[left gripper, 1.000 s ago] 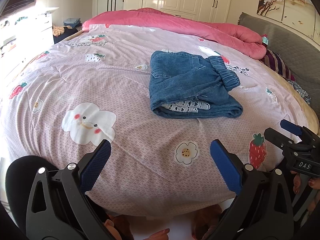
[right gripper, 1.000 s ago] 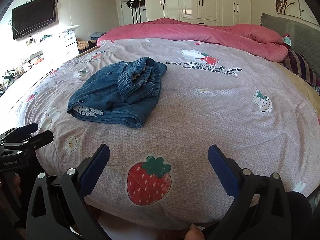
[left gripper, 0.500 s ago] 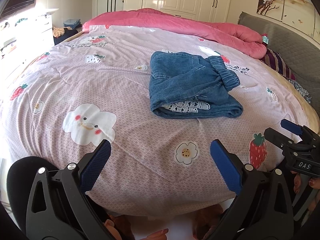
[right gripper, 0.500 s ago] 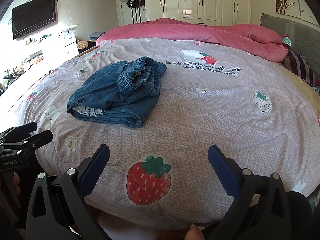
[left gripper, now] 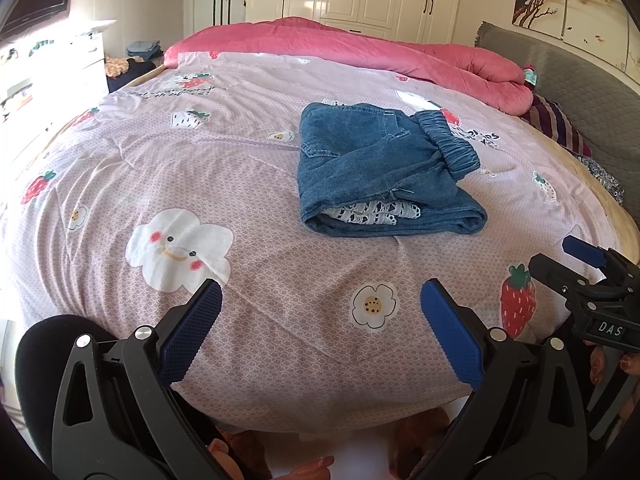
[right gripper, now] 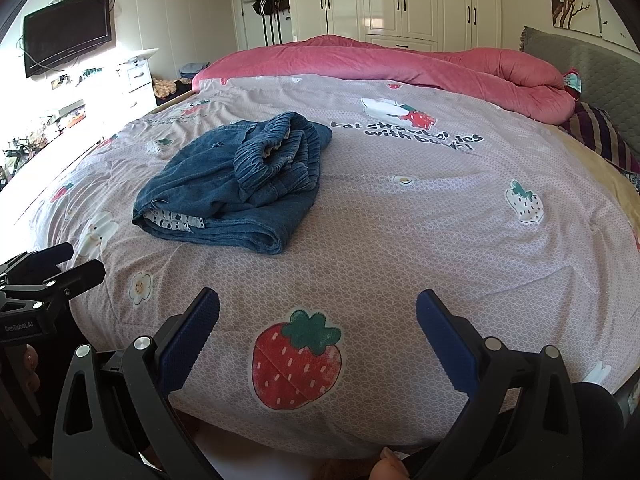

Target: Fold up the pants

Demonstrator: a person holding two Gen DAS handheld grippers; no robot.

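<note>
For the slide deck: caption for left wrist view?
Folded blue denim pants on pink strawberry-print quilt; open left tool empty.

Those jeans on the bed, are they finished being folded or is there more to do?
Mostly done, it seems. The jeans lie as a compact folded bundle on the bedspread, though the elastic waistband sits bunched and loose on top. Nothing is in hand: the left gripper and right gripper are both open, near the bed's edge, apart from the jeans. At most, tidying that waistband may remain.
</note>
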